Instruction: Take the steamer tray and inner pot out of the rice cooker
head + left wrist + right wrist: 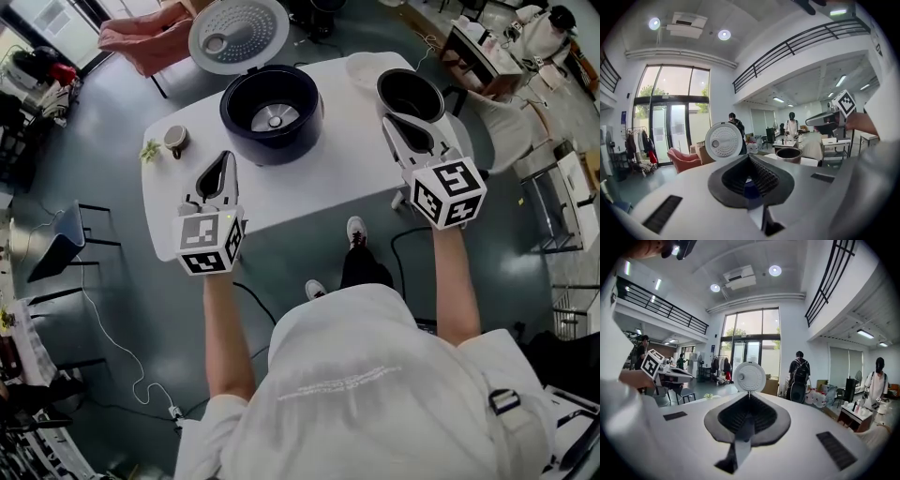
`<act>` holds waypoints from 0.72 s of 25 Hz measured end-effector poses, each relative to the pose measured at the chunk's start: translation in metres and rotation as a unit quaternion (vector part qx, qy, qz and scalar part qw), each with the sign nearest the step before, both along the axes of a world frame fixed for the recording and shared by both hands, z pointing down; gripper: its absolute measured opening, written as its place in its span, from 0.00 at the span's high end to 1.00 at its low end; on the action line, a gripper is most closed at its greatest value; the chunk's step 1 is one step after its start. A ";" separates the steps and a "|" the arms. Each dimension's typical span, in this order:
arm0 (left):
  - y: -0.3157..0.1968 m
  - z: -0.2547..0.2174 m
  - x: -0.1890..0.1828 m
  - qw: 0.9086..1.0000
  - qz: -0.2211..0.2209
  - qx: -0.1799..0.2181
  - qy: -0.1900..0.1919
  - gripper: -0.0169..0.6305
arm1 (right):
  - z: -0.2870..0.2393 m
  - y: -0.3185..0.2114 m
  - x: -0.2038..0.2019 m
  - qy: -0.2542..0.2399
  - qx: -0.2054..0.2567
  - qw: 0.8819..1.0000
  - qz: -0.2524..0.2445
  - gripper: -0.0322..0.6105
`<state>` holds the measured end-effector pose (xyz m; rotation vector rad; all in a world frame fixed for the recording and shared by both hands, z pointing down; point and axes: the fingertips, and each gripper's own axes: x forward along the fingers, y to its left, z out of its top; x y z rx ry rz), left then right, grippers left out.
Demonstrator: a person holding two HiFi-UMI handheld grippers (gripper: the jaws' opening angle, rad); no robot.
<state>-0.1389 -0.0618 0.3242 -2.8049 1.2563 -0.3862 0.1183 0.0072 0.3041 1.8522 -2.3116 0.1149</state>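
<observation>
Rice cooker (272, 114): dark round body near the middle of the table, with its grey perforated lid (239, 35) swung up and back. The well is empty, and a metal heating plate shows at the bottom.
Inner pot (410, 96): dark, round and empty. It stands upright on the table to the right of the cooker, apart from it.
Pale round tray (361, 67): lies on the table just behind the inner pot, partly hidden by it. Its surface is too small to make out.
Left gripper (226, 156): held above the table's near edge, fingers pressed together with nothing between them.
Right gripper (387, 119): held just in front of the inner pot, fingers likewise closed and empty.
Table (319, 187): white with rounded corners. A small cup (174, 140) and a green sprig (150, 150) sit at its left end.
Room: glossy dark floor (112, 281) and a pink armchair (141, 42) behind the table. Beyond are tall windows, a railed upper gallery, and people standing at far desks.
</observation>
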 end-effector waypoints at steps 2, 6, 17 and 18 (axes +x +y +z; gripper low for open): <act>0.006 -0.006 -0.001 1.000 0.001 0.011 -0.006 0.95 | -0.003 0.001 -0.011 0.008 0.003 1.000 -0.014 0.90; 0.017 -0.019 -0.003 1.000 -0.001 0.024 0.000 0.95 | -0.011 0.008 -0.028 0.008 0.005 0.999 -0.039 0.91; 0.040 -0.028 -0.012 0.999 -0.014 0.032 0.008 0.95 | -0.015 0.019 -0.054 0.019 -0.003 0.997 -0.079 0.91; 0.042 -0.029 -0.012 0.999 -0.014 0.032 0.007 0.95 | -0.015 0.020 -0.056 0.022 -0.002 0.996 -0.082 0.91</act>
